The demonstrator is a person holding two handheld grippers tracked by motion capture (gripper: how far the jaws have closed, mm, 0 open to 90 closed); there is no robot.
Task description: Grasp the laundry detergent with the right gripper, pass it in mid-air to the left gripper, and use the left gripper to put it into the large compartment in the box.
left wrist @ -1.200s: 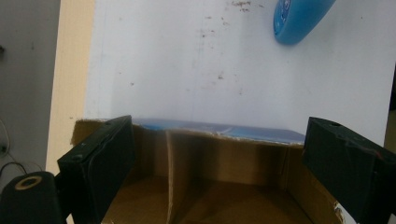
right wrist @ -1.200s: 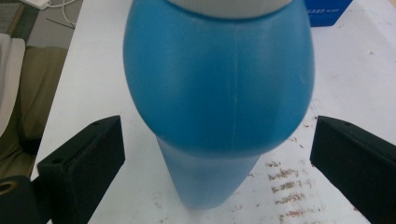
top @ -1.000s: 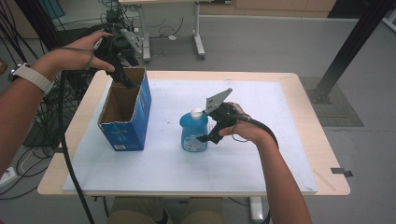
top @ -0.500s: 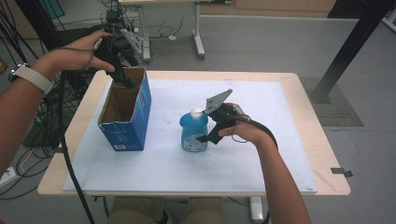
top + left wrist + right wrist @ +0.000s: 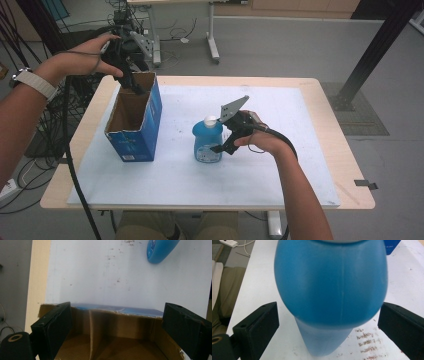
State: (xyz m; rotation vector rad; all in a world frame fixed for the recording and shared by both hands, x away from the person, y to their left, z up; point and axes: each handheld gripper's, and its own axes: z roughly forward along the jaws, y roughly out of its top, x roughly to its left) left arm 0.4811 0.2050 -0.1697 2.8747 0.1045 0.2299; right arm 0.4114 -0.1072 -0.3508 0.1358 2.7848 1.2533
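Reaching for the blue bottle, the right gripper stands spread with the bottle between its jaws (untouched); next, close squarely. The left gripper, spread, straddles the cardboard box rim below it

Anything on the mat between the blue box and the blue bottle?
No. In the high view, the stretch of white mat between the open box and the bottle is bare, apart from small specks.
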